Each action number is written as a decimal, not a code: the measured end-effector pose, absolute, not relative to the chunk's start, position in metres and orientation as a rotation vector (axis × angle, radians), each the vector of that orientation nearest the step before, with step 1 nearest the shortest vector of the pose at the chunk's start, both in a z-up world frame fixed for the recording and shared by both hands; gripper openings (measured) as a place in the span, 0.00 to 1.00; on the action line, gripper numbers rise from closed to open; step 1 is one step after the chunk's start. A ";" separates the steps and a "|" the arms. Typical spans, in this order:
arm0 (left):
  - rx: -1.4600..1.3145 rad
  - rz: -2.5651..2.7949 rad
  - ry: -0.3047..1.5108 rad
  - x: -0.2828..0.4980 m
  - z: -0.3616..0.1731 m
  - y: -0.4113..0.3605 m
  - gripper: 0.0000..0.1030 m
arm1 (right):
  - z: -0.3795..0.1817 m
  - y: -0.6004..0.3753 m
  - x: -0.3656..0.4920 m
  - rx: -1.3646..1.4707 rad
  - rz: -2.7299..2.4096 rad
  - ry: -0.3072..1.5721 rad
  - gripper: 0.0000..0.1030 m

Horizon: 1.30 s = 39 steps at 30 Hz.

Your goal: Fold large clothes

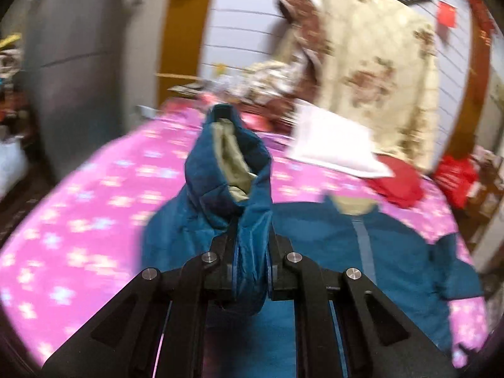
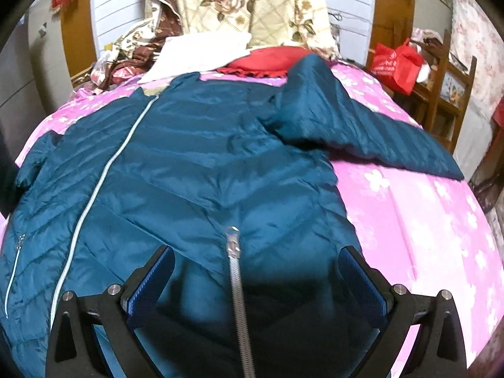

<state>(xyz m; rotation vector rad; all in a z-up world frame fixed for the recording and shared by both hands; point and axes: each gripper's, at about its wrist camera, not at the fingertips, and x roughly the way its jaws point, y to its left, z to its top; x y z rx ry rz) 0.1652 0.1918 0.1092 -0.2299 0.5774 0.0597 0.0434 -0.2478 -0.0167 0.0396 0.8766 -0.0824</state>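
A teal quilted jacket [image 2: 195, 170] lies front up on a pink flowered bedspread [image 2: 419, 220], its pale zip running down the middle. In the left wrist view my left gripper [image 1: 251, 245] is shut on a fold of the jacket's sleeve [image 1: 230, 170], lifted above the bed, with beige lining showing at the cuff. The jacket's body [image 1: 378, 245] lies below it. My right gripper [image 2: 256, 271] hangs open just above the jacket's lower front, a silver pocket zip [image 2: 234, 252] between its blue pads. The other sleeve [image 2: 362, 126] stretches out to the right.
At the bed's head lie a red cushion [image 2: 267, 60], a white folded cloth [image 2: 201, 53] and a cream floral quilt [image 2: 252, 6] against the white panelled wall. A red bag [image 2: 397, 66] sits on a wooden shelf at the right. A grey cabinet [image 1: 78, 47] stands left.
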 end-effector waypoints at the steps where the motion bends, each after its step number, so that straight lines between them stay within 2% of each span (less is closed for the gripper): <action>1: -0.231 0.010 0.585 0.177 0.109 0.164 0.10 | -0.018 -0.248 0.043 0.041 -0.083 0.883 1.00; 9: -0.143 -0.267 0.645 0.231 0.094 -0.002 0.10 | -0.031 -0.240 0.044 0.002 -0.020 0.951 1.00; 15: -0.141 -0.418 0.723 0.250 0.063 -0.086 0.10 | -0.038 -0.235 0.045 -0.027 -0.009 0.981 1.00; 22: -0.134 -0.463 0.778 0.264 0.036 -0.121 0.10 | -0.039 -0.236 0.047 -0.009 0.000 0.996 1.00; 27: -0.171 -0.493 0.813 0.265 0.026 -0.114 0.10 | -0.038 -0.237 0.046 -0.006 0.001 0.997 1.00; 29: -0.172 -0.500 0.828 0.264 0.021 -0.115 0.15 | -0.039 -0.240 0.048 -0.002 -0.001 0.998 1.00; 30: -0.167 -0.495 0.840 0.264 0.019 -0.116 0.27 | -0.039 -0.241 0.048 0.000 -0.002 0.997 1.00; 31: -0.164 -0.487 0.848 0.263 0.017 -0.116 0.47 | -0.039 -0.241 0.048 0.000 -0.003 0.997 1.00; 33: -0.170 -0.474 0.851 0.258 0.017 -0.112 0.67 | -0.040 -0.241 0.048 -0.001 -0.006 0.998 1.00; 39: -0.162 -0.513 0.854 0.232 0.024 -0.085 0.68 | -0.038 -0.242 0.050 0.012 -0.027 0.990 1.00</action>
